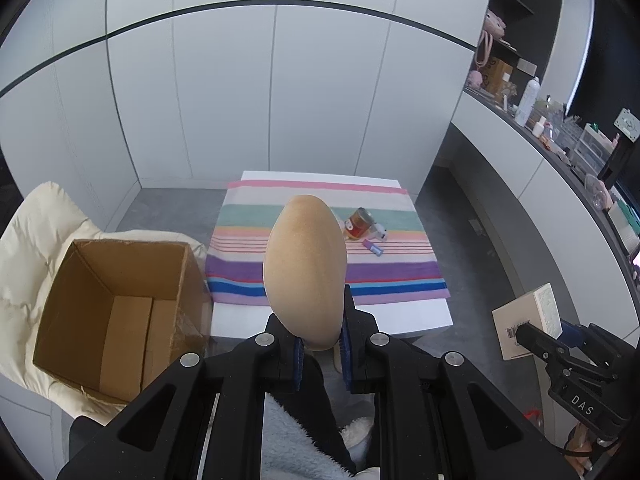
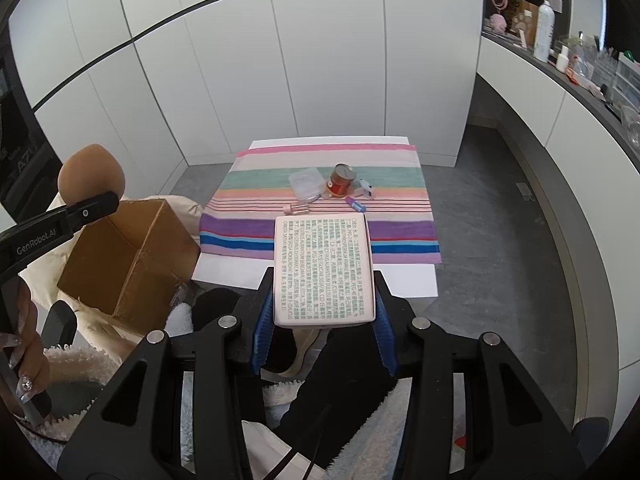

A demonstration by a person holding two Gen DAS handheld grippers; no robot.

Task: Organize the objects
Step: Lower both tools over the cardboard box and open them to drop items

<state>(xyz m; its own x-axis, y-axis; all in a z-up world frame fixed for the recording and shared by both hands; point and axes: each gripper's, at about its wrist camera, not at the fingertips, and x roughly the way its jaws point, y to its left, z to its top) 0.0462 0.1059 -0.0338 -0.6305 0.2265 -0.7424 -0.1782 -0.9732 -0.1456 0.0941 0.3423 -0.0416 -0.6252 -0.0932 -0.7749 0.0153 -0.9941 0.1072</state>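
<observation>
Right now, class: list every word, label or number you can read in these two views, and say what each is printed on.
"DAS": on the right gripper body.
"GenRobot.AI": on the left gripper finger.
Box held by the right gripper: dense printed text, too small to read.
Barcode on that box, left wrist view: digits unreadable.
Red can label: blurred.

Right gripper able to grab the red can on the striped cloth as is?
Probably not. The right gripper is already shut on the printed box. The red can itself stands unobstructed on the striped cloth, beyond the box.
</observation>
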